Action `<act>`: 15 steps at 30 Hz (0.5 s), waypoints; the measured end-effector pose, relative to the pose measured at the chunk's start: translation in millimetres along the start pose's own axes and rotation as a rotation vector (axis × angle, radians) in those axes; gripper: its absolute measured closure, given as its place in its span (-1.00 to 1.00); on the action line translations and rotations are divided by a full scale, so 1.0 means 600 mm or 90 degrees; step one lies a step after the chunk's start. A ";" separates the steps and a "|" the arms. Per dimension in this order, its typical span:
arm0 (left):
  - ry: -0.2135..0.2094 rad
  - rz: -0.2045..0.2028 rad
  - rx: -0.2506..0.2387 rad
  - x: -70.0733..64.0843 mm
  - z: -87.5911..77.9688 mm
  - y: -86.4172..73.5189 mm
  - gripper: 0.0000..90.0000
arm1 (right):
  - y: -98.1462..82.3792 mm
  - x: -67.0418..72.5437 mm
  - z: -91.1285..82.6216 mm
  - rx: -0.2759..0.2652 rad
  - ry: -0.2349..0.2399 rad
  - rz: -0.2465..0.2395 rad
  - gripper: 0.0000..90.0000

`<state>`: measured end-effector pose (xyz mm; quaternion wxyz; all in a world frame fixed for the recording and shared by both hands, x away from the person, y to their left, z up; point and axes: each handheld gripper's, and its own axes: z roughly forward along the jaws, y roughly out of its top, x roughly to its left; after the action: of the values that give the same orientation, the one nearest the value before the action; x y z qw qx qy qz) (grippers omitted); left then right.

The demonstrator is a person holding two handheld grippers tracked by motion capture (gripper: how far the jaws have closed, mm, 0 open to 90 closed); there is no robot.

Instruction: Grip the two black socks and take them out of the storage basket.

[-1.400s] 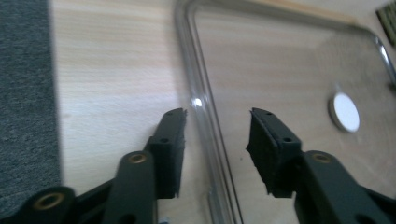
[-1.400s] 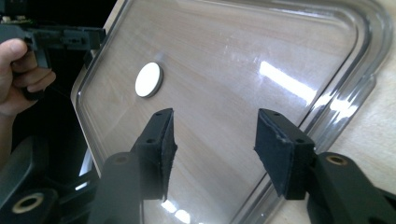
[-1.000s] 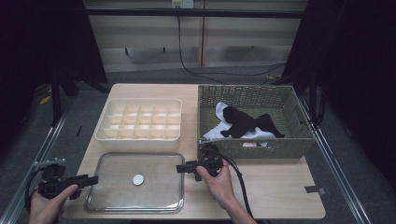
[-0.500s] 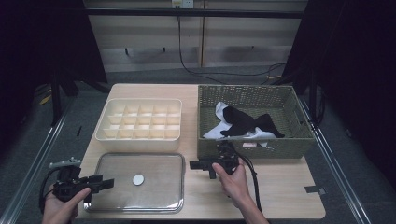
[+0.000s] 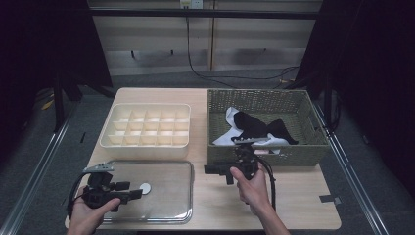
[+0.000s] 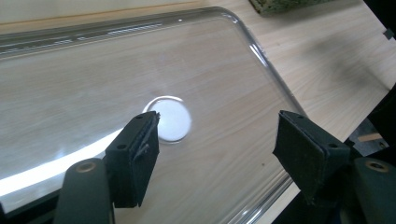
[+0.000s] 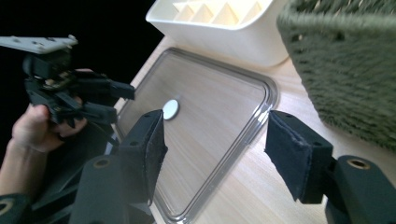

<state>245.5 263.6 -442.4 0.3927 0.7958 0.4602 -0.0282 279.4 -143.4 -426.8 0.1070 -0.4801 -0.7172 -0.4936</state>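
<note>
The clear lid [image 5: 147, 196] lies flat on the bench [image 5: 293, 205] below the cream divided box [image 5: 147, 125] — unmoved. Both grippers have drawn back toward the person: left gripper [image 5: 134, 192] jaws just widened, empty; right gripper [image 5: 211, 169] jaws wide — empty.

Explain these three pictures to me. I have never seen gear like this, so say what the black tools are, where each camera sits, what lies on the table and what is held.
A person holds a pair of hand-worked tongs in each hand: the left tongs and the right tongs. One picture looks down from above; the other two come from cameras riding on the tongs, looking along their black jaws. On the wooden table lie a clear lid with a white knob, a cream divider box and a woven basket of black and white socks. Both tongs stand open, their jaws having just widened, and hold nothing.
</note>
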 end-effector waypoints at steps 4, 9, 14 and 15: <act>-0.011 0.027 0.016 -0.015 0.017 0.003 -0.23 | 0.008 0.004 -0.018 -0.020 0.022 -0.006 -0.08; -0.014 0.035 0.020 -0.028 0.029 0.008 -0.25 | 0.022 0.009 -0.036 -0.034 0.027 -0.019 -0.08; -0.025 0.043 0.026 -0.036 0.049 0.010 -0.30 | 0.046 0.011 -0.058 -0.046 0.014 -0.026 -0.03; -0.025 0.040 0.029 -0.036 0.050 0.010 -0.30 | 0.049 0.009 -0.060 -0.047 0.012 -0.026 -0.03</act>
<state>247.1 227.2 -451.1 0.3840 0.8180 0.4262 -0.0420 288.4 -167.9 -387.9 0.0855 -0.4645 -0.7071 -0.5263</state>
